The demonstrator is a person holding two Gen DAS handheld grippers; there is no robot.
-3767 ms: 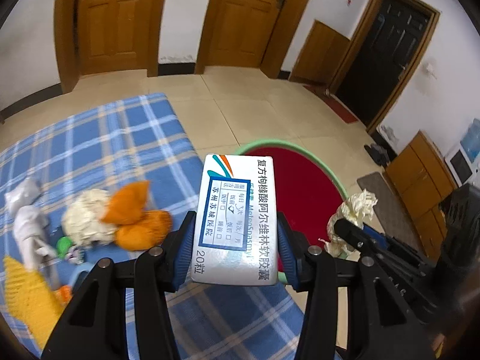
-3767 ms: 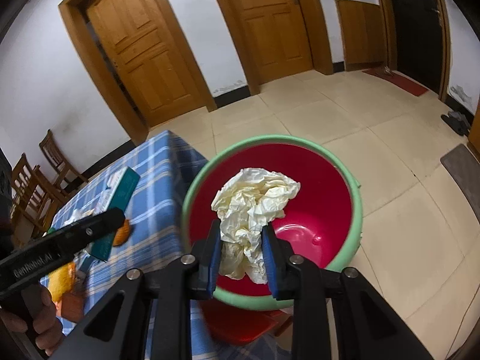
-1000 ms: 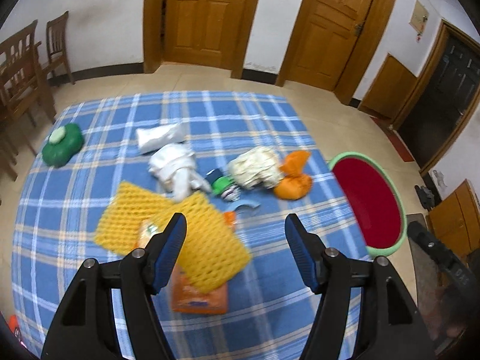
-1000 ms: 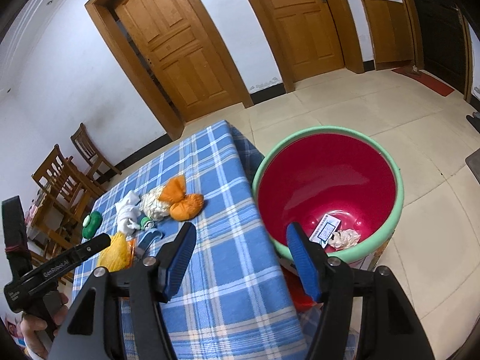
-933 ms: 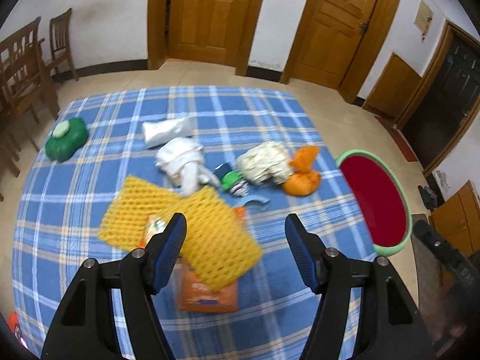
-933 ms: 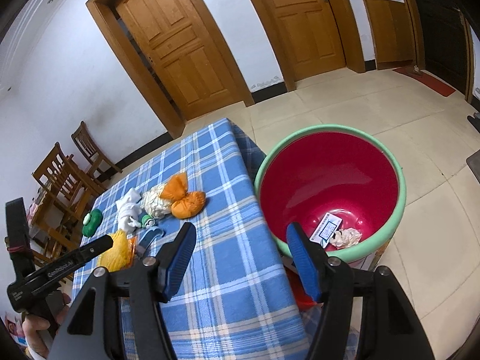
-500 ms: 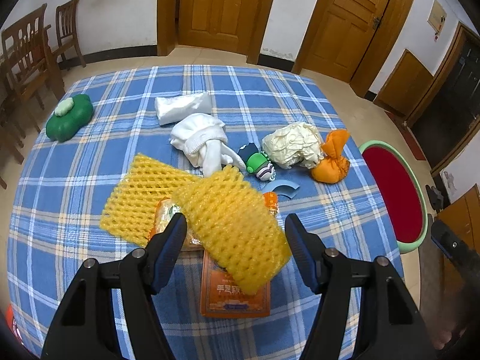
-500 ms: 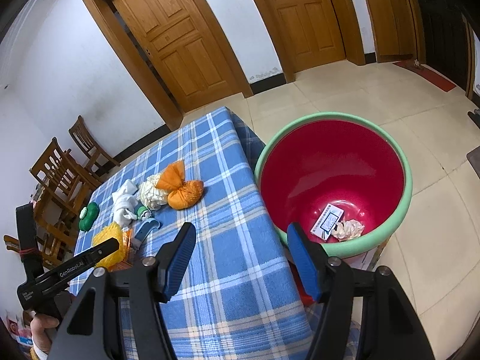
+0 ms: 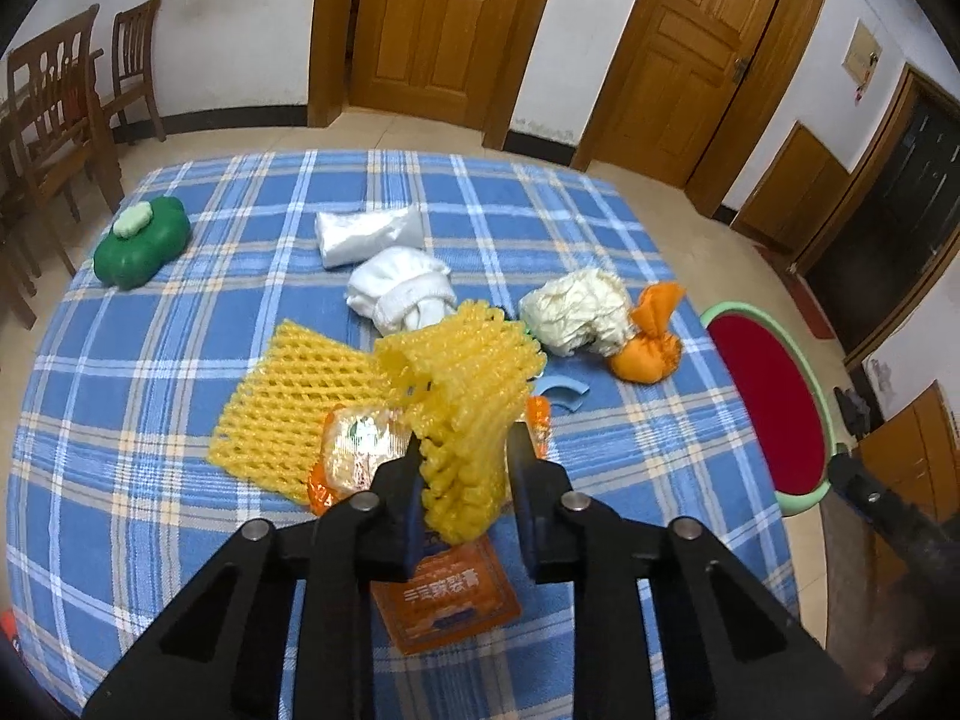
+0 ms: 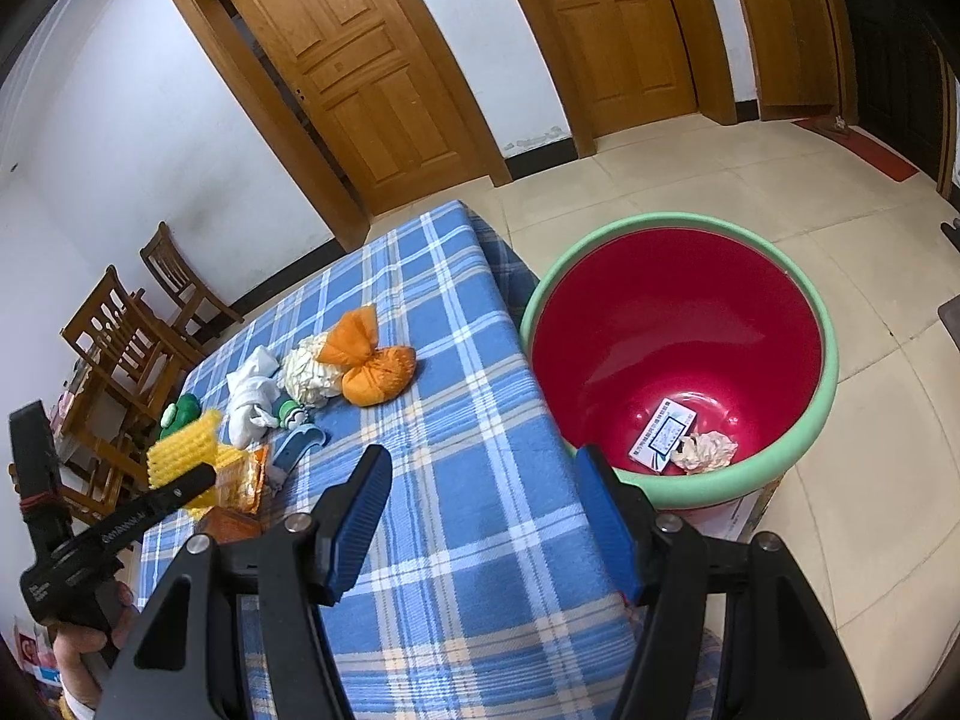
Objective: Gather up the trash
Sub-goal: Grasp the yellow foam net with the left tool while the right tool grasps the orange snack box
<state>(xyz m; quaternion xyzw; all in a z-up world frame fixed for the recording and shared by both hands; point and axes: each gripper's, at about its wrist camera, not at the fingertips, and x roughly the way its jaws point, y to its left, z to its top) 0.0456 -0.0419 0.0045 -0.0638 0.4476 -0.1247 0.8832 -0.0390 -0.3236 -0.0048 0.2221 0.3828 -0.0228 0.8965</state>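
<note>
Pinching 1 yellow foam fruit net (image 9: 468, 396) between its pressed-together pads, the left gripper (image 9: 462, 480) risks dragging the orange snack packet (image 9: 447, 591) lying under the net, or losing the springy mesh as it lifts, since only the near edge is clamped. Its jaws have just been closing on that net, and it points steeply down over the blue plaid tablecloth (image 9: 180, 540), while the right gripper (image 10: 480, 510) hangs spread and empty, angled down between the table edge and the red basin (image 10: 678, 360), where 2 pieces of trash already lie.
</note>
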